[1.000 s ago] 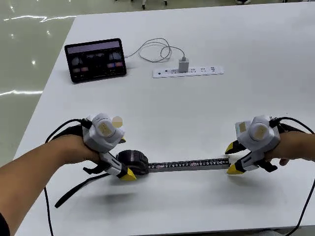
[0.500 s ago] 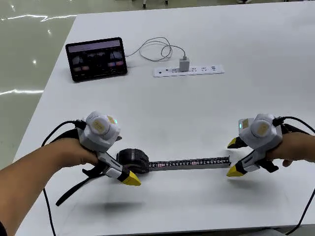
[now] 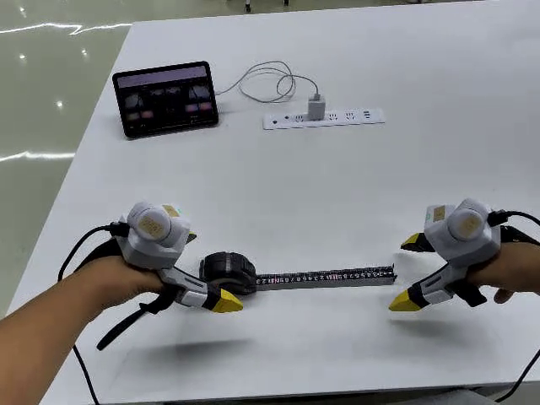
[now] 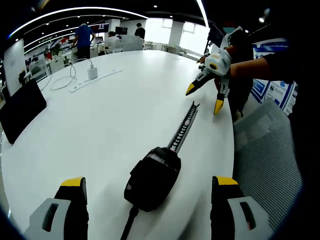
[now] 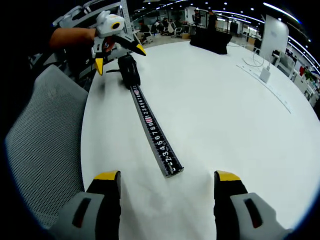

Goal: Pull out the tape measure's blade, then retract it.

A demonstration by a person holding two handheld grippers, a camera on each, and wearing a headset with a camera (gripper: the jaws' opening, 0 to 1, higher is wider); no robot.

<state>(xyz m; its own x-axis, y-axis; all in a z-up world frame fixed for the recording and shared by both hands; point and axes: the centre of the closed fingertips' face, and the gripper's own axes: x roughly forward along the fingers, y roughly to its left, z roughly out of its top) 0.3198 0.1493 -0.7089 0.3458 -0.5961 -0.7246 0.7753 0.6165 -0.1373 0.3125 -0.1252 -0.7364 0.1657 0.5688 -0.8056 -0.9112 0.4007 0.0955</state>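
head view, white table [image 3: 337, 194], glossy floor [image 3: 34, 101], left gripper [image 4: 149, 182], right gripper [image 5: 167, 175], both jaws apart

The left hand-held gripper [image 3: 209, 272] and the right hand-held gripper [image 3: 407, 270] are held well apart, tips turned toward each other. Both sets of jaws are spread wide.

I see a wide white table [image 3: 337, 186] standing on a glossy, pale-green floor [image 3: 46, 84] that mirrors streaks of light. A grey mesh chair [image 5: 40, 135] sits just beside the table's near edge. In the left gripper view, curved ceiling light strips [image 4: 75, 11] run over an open office, and a bright window [image 4: 165, 32] glows at its far end. In the right gripper view I make out a white pillar [image 5: 274, 35] beyond the table.
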